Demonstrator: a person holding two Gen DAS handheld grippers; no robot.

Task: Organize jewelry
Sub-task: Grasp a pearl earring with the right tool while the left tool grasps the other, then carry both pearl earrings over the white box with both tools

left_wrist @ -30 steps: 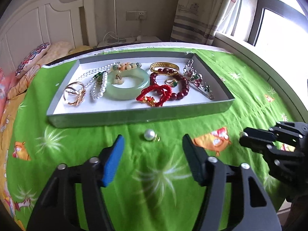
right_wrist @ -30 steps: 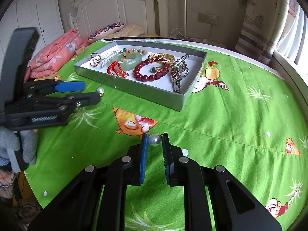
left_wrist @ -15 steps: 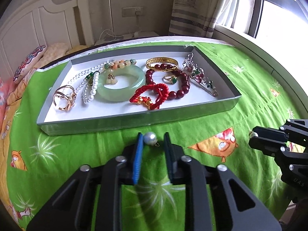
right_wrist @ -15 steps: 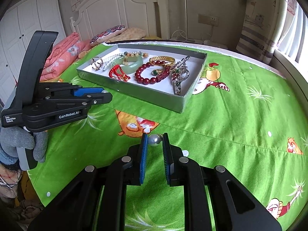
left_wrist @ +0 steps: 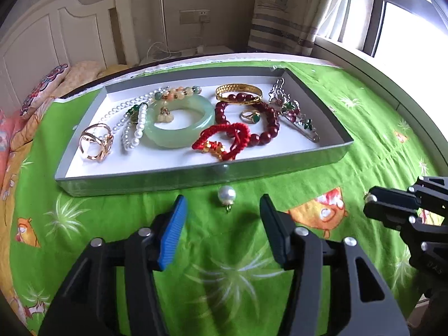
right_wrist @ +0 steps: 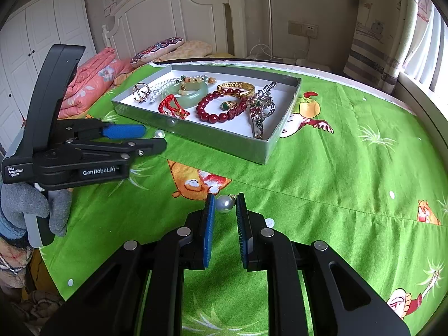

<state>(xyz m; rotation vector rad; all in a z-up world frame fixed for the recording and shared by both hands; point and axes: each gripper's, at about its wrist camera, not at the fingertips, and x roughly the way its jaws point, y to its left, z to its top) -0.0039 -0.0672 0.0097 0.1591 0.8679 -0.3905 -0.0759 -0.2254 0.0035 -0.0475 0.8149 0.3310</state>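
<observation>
Left hand-held gripper (left_wrist: pixel 222 224) hangs over the green bed cover (left_wrist: pixel 378 128), jaws opening, and a pearl (left_wrist: pixel 226 194) lies on the cover just ahead of the tips, between their lines but touching neither pad. It sits right beside the near wall of the tray (left_wrist: pixel 196 175).

Over on the right, the right hand-held gripper (right_wrist: pixel 225 204) is narrow, pinching a second pearl (right_wrist: pixel 224 203) between its blue pads, its small gold cap poking out toward the right finger. That pearl sits low over the cover, well apart from the tray (right_wrist: pixel 224 142).

Inside the tray, everything is piled close: a jade bangle (left_wrist: pixel 179 124) in the middle, a white bead strand (left_wrist: pixel 134 128) and a gold ring (left_wrist: pixel 95 142) to its left, a red cord bracelet (left_wrist: pixel 226 140) overlapping a dark red bead bracelet (left_wrist: pixel 260 134), a gold bangle (left_wrist: pixel 238 93) behind, a silver brooch (left_wrist: pixel 294 112) along the right side.

A grey-gloved hand (right_wrist: pixel 33 207) grips the left tool's handle.
</observation>
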